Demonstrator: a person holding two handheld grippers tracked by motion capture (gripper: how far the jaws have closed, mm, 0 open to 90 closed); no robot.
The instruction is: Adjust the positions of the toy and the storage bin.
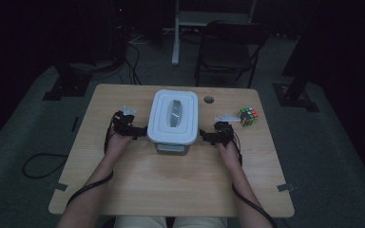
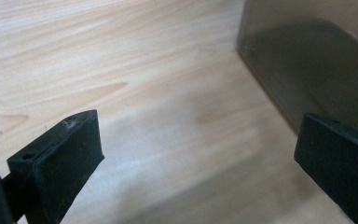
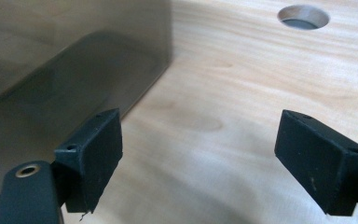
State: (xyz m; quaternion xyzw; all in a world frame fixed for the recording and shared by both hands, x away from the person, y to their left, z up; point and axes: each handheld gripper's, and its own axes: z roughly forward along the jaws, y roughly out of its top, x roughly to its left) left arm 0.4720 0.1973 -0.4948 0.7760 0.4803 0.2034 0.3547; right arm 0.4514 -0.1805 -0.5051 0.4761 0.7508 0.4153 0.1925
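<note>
A: In the high view, a lidded white container (image 1: 173,121) stood on the table (image 1: 138,185), nearer the far edge than the near one and roughly midway between the left and right edges. The left gripper (image 1: 141,131) lay just beside its left wall and the right gripper (image 1: 203,137) just beside its right wall. A colour cube (image 1: 248,117) sat well apart, toward the far right corner.

B: How were the tongs set?

A: In the left gripper view the left gripper (image 2: 198,154) had its jaws spread wide over bare wood, nothing between them, with the container wall (image 2: 317,65) just ahead of one jaw. In the right gripper view the right gripper (image 3: 198,158) was likewise agape and empty, the container wall (image 3: 65,60) beside one jaw and a round cable hole (image 3: 304,17) farther off in the tabletop.

B: What did the step appear to be?

A: Probably releasing, or lining up on, the side clips of the container. It would be done well by keeping both grippers level with the table, matching their height on either side, and closing only once a pad sat squarely on each latch, so the box did not slide or tip toward the near edge
</note>
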